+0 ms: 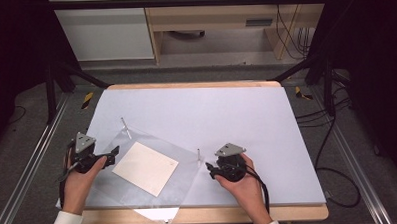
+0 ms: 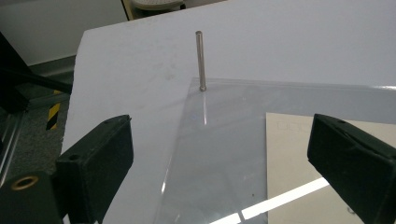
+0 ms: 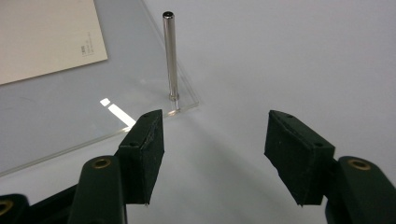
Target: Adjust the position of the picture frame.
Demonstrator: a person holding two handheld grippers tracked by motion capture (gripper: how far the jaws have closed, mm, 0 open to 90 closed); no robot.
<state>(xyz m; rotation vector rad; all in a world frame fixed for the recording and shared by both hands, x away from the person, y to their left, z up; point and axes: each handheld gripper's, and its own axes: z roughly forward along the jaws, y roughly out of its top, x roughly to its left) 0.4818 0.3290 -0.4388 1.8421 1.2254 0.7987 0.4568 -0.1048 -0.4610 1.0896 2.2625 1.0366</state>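
Observation:
A clear plastic sheet (image 1: 188,167) lies askew on the white table top (image 1: 226,116), with a beige card (image 1: 145,168) on it. A thin metal pin (image 1: 125,127) stands at the sheet's far corner and a second pin (image 1: 198,154) at its right corner. My left gripper (image 1: 113,155) is open at the sheet's left edge; in the left gripper view its jaws straddle the sheet (image 2: 219,140) and card (image 2: 289,158), facing the pin (image 2: 201,60). My right gripper (image 1: 208,167) is open just short of the right pin (image 3: 171,56), nothing between its jaws.
The sheet's near corner overhangs the table's wooden front edge (image 1: 270,212). Black frame posts (image 1: 50,92) stand at the table's far corners, and cables (image 1: 332,137) trail on the floor to the right. Bare white surface stretches behind the sheet.

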